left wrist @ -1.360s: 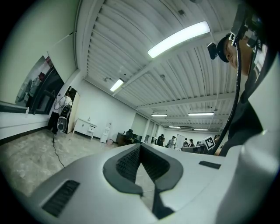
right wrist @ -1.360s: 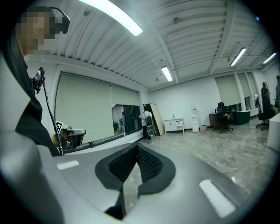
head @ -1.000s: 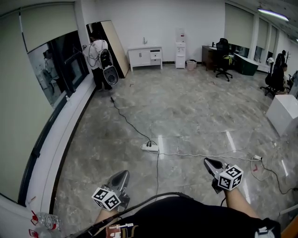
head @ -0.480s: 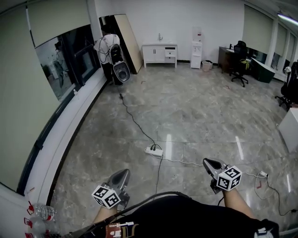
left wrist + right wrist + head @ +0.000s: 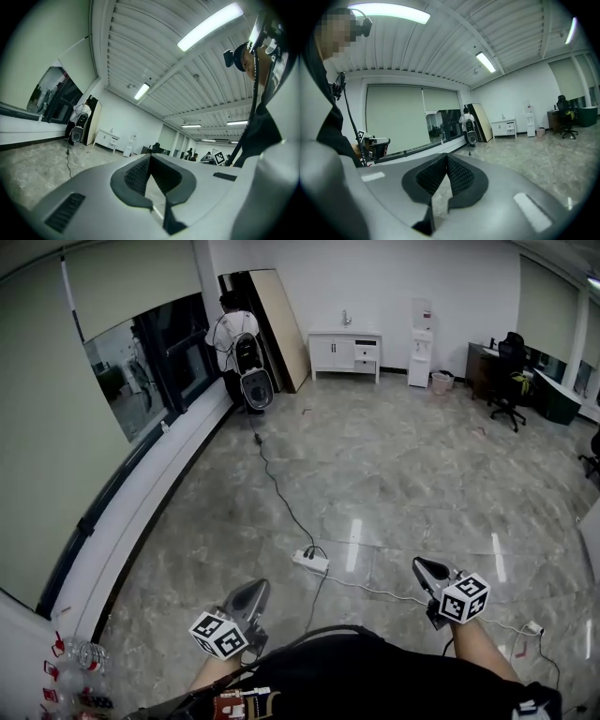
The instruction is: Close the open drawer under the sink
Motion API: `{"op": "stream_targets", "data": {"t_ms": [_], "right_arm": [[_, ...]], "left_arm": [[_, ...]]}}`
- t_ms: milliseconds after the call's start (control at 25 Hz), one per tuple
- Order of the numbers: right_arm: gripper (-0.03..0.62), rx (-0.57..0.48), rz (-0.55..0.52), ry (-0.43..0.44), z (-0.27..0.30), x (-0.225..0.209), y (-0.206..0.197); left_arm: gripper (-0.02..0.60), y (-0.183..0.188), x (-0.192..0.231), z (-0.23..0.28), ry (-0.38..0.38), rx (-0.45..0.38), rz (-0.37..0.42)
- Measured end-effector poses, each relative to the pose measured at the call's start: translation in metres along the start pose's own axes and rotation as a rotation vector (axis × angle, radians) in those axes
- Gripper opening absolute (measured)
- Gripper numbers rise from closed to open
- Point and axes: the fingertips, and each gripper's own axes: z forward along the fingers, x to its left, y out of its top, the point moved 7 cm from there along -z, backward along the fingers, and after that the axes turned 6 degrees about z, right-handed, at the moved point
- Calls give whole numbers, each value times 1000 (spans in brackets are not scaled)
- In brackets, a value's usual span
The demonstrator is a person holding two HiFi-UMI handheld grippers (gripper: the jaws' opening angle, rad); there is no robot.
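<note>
Your left claw point(image 5: 254, 587) and right claw point(image 5: 418, 564) are both pressed together with nothing between the pads, held low in front of you and well apart from each other. The white sink cabinet point(image 5: 334, 352) stands far ahead of both claws, against the back wall across the marble floor point(image 5: 403, 474). Its drawer point(image 5: 367, 353) sits on the cabinet's right side, too small here to judge how far out it stands. A power strip point(image 5: 310, 562) lies on the floor just ahead, nearer your left claw.
</note>
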Motion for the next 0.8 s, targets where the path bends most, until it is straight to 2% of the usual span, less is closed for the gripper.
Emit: {"op": "stream_targets", "data": {"t_ms": [280, 480, 640, 800], "right_arm": [[2, 22, -5, 30, 71, -23, 9], [2, 5, -8, -34, 121, -32, 20], [2, -39, 6, -84, 187, -23, 39], [2, -73, 14, -95, 259, -3, 61]], "left_arm": [[-2, 3, 67, 25, 67, 5, -34], [-2, 11, 131, 68, -27, 3, -38], [-2, 35, 208, 97, -86, 12, -44], [-2, 74, 285, 102, -119, 12, 17]]}}
